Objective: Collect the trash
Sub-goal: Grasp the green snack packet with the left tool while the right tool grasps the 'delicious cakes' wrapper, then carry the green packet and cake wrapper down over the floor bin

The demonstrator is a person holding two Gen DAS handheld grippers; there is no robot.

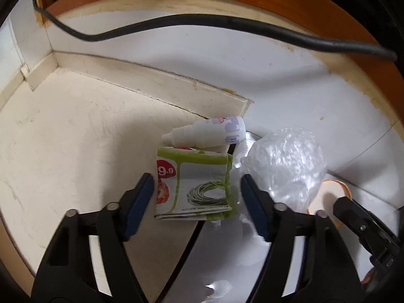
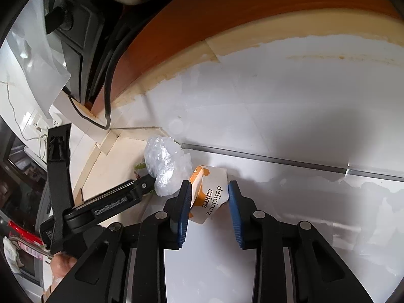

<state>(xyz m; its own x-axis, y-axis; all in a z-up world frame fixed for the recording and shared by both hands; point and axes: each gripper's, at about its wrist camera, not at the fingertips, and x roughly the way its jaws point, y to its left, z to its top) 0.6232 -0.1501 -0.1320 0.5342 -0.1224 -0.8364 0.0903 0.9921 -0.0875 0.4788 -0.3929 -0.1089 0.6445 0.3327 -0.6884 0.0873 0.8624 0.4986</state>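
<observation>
A folded green-and-white flyer (image 1: pixel 199 184) lies on the floor between the jaws of my left gripper (image 1: pixel 197 179), whose pads stand apart from its edges. A small white bottle (image 1: pixel 209 133) lies just beyond the flyer. Right of it sits a crumpled clear plastic bag (image 1: pixel 285 164) (image 2: pixel 166 166). My right gripper (image 2: pixel 208 189) is shut on a white and orange "delicious cakes" carton (image 2: pixel 212 194), and both pads touch it. An orange part of the carton (image 1: pixel 328 194) also shows in the left wrist view beside a right finger (image 1: pixel 353 217). A left finger (image 2: pixel 126 197) reaches under the bag.
A black cable (image 1: pixel 202 22) crosses above the white wall panel. A cream skirting board (image 1: pixel 156 80) meets the corner. An orange-brown wooden edge (image 2: pixel 202 25) runs overhead, with a black device (image 2: pixel 73 25) at the left. A metal floor strip (image 2: pixel 277 160) runs right. A hand (image 2: pixel 60 265) holds the left tool.
</observation>
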